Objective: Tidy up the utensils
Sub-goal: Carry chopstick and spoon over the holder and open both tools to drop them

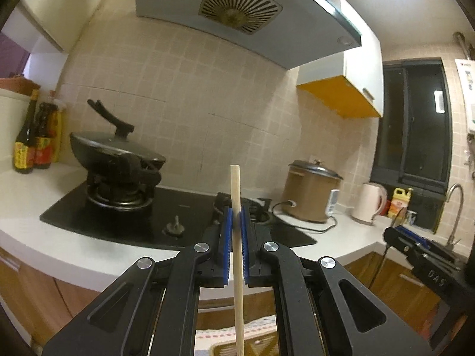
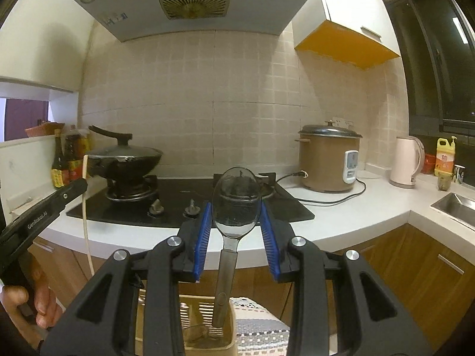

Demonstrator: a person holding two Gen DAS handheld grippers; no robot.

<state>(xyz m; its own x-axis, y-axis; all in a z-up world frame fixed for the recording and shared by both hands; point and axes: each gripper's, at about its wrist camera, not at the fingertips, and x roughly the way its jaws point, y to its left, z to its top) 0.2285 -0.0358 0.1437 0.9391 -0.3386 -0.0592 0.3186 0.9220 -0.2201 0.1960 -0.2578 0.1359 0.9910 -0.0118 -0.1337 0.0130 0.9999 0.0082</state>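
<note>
My left gripper (image 1: 236, 219) is shut on a wooden chopstick (image 1: 236, 237) that stands upright between its blue pads. It also shows in the right wrist view (image 2: 85, 207) at the far left, held by the left gripper (image 2: 74, 188). My right gripper (image 2: 236, 222) stands with its jaws apart around the bowl of a metal spoon (image 2: 236, 201). The spoon's handle points down into a beige slotted utensil holder (image 2: 204, 323) below. I cannot tell whether the pads touch the spoon.
A black wok (image 2: 124, 157) sits on the gas stove (image 2: 190, 204). Sauce bottles (image 2: 63, 163) stand at the left. A brown rice cooker (image 2: 328, 160), a white kettle (image 2: 405, 163) and a sink (image 2: 454, 204) are at the right. A patterned cloth (image 2: 261, 326) lies under the holder.
</note>
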